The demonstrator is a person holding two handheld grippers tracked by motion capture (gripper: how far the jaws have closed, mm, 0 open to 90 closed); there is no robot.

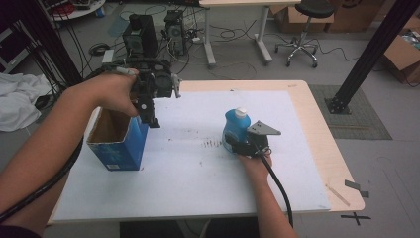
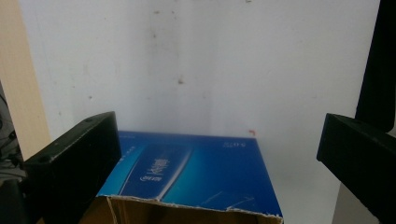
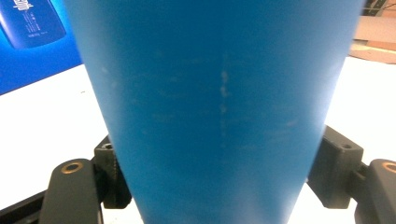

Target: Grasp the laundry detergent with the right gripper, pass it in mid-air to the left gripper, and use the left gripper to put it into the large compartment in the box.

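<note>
Right gripper [image 1: 236, 143]: low on the sheet, its black jaws closed against both sides of the blue bottle; the grey three-cornered plate sits on top and a black cable trails back along the forearm.
Blue bottle [image 1: 236, 125]: smooth, glossy blue plastic with a white cap, upright between the right gripper's jaws; in the right gripper view [image 3: 219, 107] its wall widens upward and carries faint pale scuffs.
Left gripper [image 1: 152, 121]: held above the sheet, jaws pointing down and spread wide with nothing between them, its tip just beside the near top corner of the box.
Blue cardboard box [image 1: 118, 141]: upright beneath and ahead of the left gripper, top open, brown raw card inside, torn ragged rim [image 2: 187, 177]; glossy blue printed faces with white lettering too small to read.
White sheet [image 1: 198, 173]: matte covering under both tools, speckled with small dark marks just left of the right gripper.
Table [image 1: 324, 148]: pale wood edge showing beyond the sheet.
Room: grey floor, tangled cables, computer towers [image 1: 140, 34], a black stool [image 1: 302, 27] and cardboard cartons behind the table.
</note>
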